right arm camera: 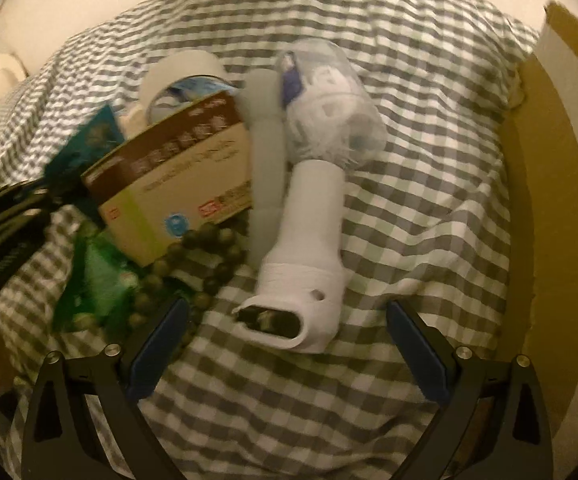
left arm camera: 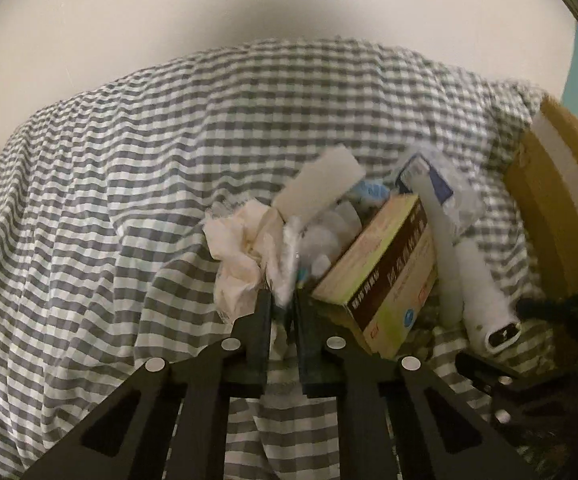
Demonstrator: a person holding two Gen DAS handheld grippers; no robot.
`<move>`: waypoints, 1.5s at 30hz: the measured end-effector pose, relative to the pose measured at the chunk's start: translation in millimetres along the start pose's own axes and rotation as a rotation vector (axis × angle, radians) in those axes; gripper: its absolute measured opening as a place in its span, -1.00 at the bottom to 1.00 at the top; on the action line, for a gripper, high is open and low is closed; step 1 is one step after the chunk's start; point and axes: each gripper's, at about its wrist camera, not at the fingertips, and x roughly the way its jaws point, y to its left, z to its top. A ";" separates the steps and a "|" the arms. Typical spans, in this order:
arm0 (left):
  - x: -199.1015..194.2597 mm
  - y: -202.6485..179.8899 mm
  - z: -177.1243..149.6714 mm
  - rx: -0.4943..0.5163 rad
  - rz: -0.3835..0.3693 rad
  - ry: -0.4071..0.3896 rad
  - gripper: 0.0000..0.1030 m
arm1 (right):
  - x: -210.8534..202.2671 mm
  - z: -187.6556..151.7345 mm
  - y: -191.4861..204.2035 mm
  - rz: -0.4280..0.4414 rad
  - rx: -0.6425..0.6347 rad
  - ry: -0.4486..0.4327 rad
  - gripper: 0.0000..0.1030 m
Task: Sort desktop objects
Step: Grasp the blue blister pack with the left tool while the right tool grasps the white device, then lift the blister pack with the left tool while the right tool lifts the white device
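Left gripper [left arm camera: 285, 304] is nearly shut, fingers pinching the edge of a white crumpled wad [left arm camera: 285, 256] at the near side of the pile. What exactly sits between the pads is blurred; it reads as tissue or thin plastic.

Right gripper [right arm camera: 287, 320] is wide open, holding nothing, hanging over the base of the white handheld fan [right arm camera: 305, 256], which lies between its fingers but untouched.

The pile sits mid-scene on a checked cloth [left arm camera: 109, 160]: medicine box [right arm camera: 177, 184] leaning at centre, beige tissue [left arm camera: 237, 240] to its left, tape roll [right arm camera: 185, 76] on the far side, beads [right arm camera: 197, 252] and a green packet [right arm camera: 97, 280] near. A cardboard box [right arm camera: 545, 184] stands at far right, likely the sorting target.

Doing the step well:
- Left: lift straight up and slowly; the wad is soft, the grip is on an edge only, so it may slip or drag neighbours, especially the leaning medicine box.
- Right: drop further so the fingers straddle the fan handle, not the flared base, then close.

Hard to read:
- Motion blur on both views.
- Box print illegible.
- Fan head is wrapped in clear plastic, so details are unclear.
- What is under the cloth is hidden.
- Cardboard box is cut off at the frame edge, its inside not visible.
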 end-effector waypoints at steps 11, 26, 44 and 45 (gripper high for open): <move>-30.1 17.4 10.3 -0.123 -0.031 -0.080 -0.82 | 2.1 0.2 -4.1 0.017 0.015 0.004 -0.14; -91.8 2.4 22.1 -0.112 0.028 -0.188 -0.82 | -74.1 -10.3 4.8 0.170 0.022 -0.150 -0.15; -224.9 -65.4 44.7 -0.159 0.012 -0.342 -0.82 | -233.1 -42.4 -24.3 0.249 0.030 -0.399 -0.15; -228.8 -71.4 47.3 -0.148 0.021 -0.352 -0.82 | -240.5 -42.5 -27.7 0.251 0.030 -0.416 -0.15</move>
